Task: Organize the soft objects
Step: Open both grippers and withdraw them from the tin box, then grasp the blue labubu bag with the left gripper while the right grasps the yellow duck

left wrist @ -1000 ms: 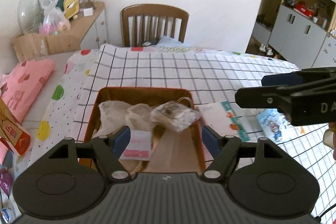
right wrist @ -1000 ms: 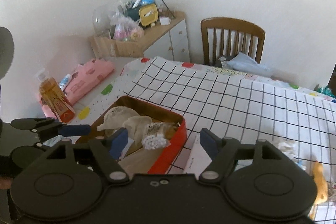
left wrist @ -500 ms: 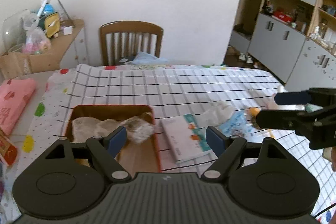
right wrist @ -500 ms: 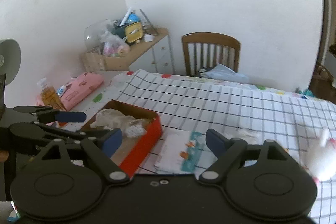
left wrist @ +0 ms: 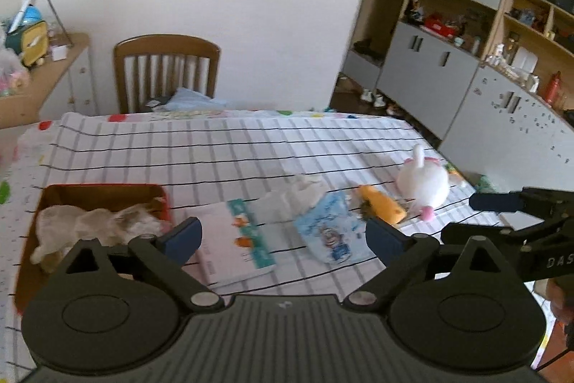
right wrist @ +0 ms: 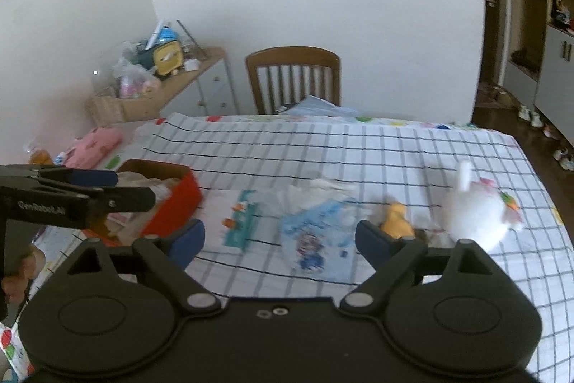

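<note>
A red box [left wrist: 163,200] at the table's left holds several beige soft pouches [left wrist: 93,225]. On the checked cloth to its right lie a booklet [left wrist: 236,246], a white cloth [left wrist: 294,196], a blue packet [left wrist: 330,232], an orange soft toy [left wrist: 382,209] and a white plush bunny [left wrist: 425,183]. My left gripper [left wrist: 283,236] hangs over the booklet and packet, jaws opening, nothing between them. My right gripper [right wrist: 280,239] hovers above the blue packet [right wrist: 315,232], near the orange toy [right wrist: 396,221] and bunny [right wrist: 477,210]. Its jaws are opening and hold nothing.
A wooden chair [left wrist: 166,70] stands at the table's far side. A cluttered side cabinet [right wrist: 172,78] is at the back left, with grey wall cupboards [left wrist: 448,60] on the right. A pink pack [right wrist: 93,146] lies left of the red box [right wrist: 179,200].
Both views have swung right, from over the red box toward the booklet, packet and toys. Both pairs of jaws stand wider than before. Nothing was picked up.
</note>
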Tool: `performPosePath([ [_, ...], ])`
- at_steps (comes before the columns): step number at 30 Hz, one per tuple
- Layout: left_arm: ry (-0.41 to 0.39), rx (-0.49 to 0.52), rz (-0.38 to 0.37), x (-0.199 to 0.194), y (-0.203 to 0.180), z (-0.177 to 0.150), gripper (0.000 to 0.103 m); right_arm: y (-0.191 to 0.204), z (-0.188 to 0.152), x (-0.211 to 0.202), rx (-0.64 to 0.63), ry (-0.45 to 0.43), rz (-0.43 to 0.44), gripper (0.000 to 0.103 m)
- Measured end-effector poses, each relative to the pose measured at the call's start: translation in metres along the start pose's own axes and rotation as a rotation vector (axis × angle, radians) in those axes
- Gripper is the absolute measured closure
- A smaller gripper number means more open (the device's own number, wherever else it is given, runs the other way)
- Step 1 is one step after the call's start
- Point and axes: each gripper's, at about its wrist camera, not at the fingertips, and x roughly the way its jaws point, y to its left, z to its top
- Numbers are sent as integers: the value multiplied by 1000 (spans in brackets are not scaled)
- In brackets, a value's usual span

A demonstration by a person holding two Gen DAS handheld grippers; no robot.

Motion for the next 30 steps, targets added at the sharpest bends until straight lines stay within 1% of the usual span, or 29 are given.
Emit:
performPosePath([
  [4, -6, 8, -42, 12, -13, 0, 4, -21, -7, -3, 27, 9, -25, 12],
  [7, -8, 9, -49, 24, -23, -2, 1, -35, -9, -1, 37, 15, -43, 12],
  [12, -11, 16, -18, 47, -37, -7, 1, -58, -11, 7, 51, 31, -67, 11],
  [18, 16, 11, -15, 75, -49, -15, 1, -80, -9, 24, 55, 58, -81, 11],
  [23, 37, 39, -20, 103, -59, -25, 1, -95, -3, 42, 71, 81, -77, 11],
  [27, 60, 65, 25, 126, -67, -33, 1, -101, 1, 60, 55, 104, -70, 13],
  [30, 67, 44, 42, 138, -67, -40, 1, -103, 4, 73, 44, 123, -63, 13],
])
